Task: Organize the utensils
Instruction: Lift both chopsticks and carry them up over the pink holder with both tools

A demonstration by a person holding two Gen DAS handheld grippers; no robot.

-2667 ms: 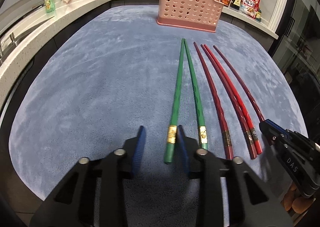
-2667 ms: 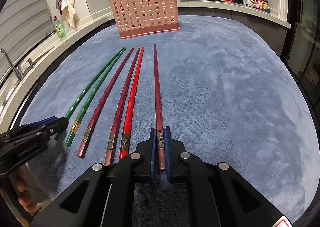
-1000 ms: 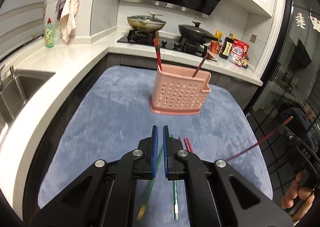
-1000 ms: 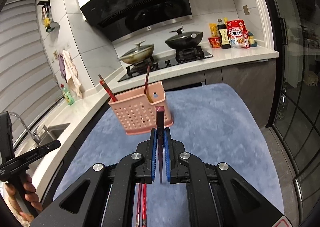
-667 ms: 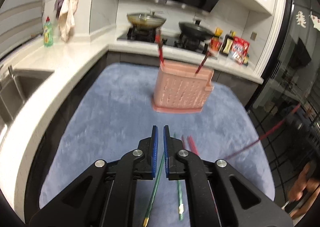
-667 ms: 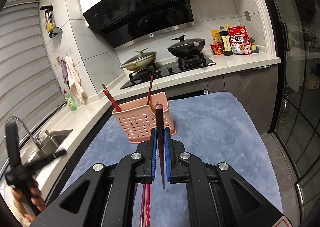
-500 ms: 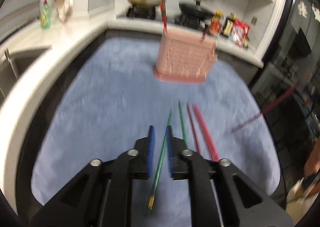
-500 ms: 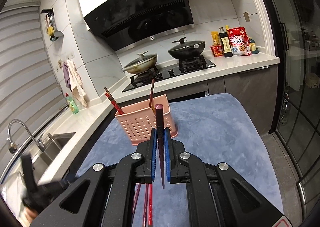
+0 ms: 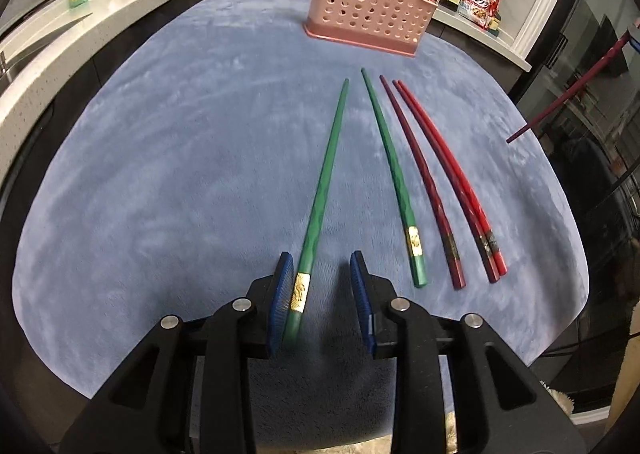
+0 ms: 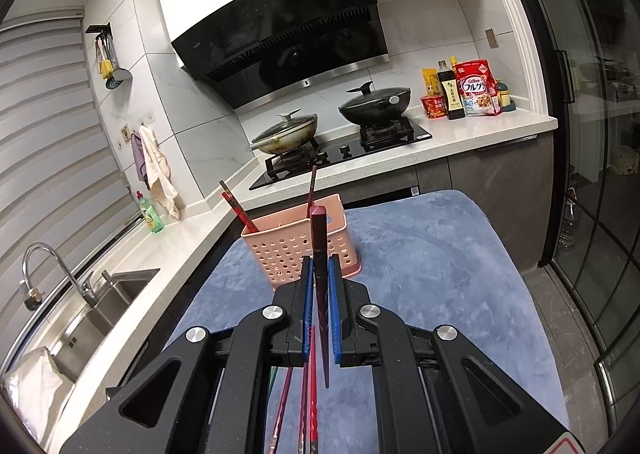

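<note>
Chopsticks point(image 9: 404, 182) side by side on mat point(image 9: 160, 174); basket point(image 9: 370, 12) behind.

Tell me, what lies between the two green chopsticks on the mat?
Only bare blue mat, seen from the left wrist view: the green chopsticks lie apart with nothing between them.

I see green chopsticks point(image 9: 326, 174) with gold bands, dark red chopsticks point(image 9: 440, 174), a pink holder point(image 9: 372, 2) dotted with round holes, and a blue-grey plush tabletop point(image 9: 180, 142)
</note>
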